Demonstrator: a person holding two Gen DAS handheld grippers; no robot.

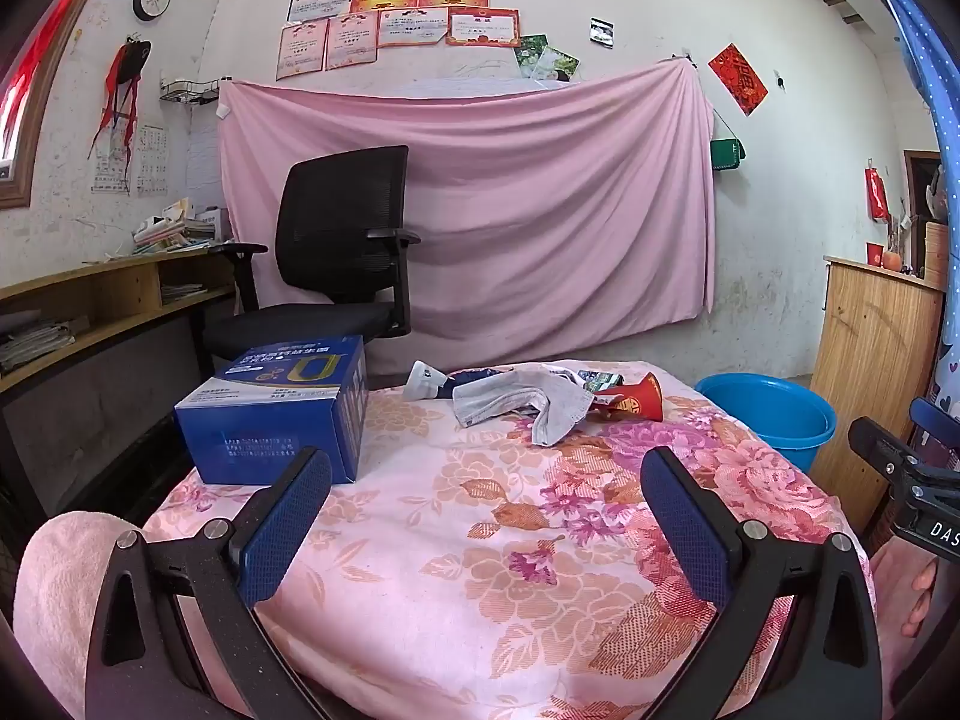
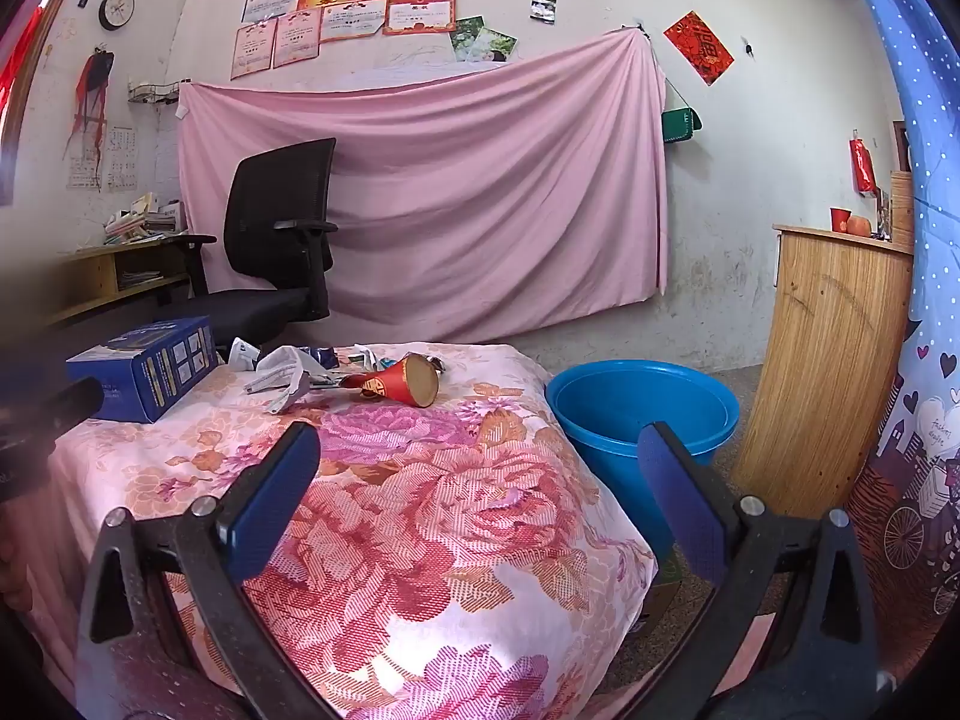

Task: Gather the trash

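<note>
Both grippers hover empty at the near edge, nothing yet collected.

Left gripper [image 1: 486, 516] and right gripper [image 2: 480, 498] each hold their jaws wide over the floral-covered tabletop [image 1: 432, 540], gripping nothing. The trash lies in a loose pile at the far edge: a crumpled grey mask [image 1: 528, 405], a red paper cup [image 2: 399, 387] tipped on its side, and some wrappers behind them, too small to tell apart. A blue box [image 1: 276, 414] sits far left; a blue bucket [image 2: 642, 414] stands on the floor just beside the tabletop, likely the bin. By my reading this is the opening reach: the next move calls for carrying one gripper forward to the pile and closing on a single piece.
</note>
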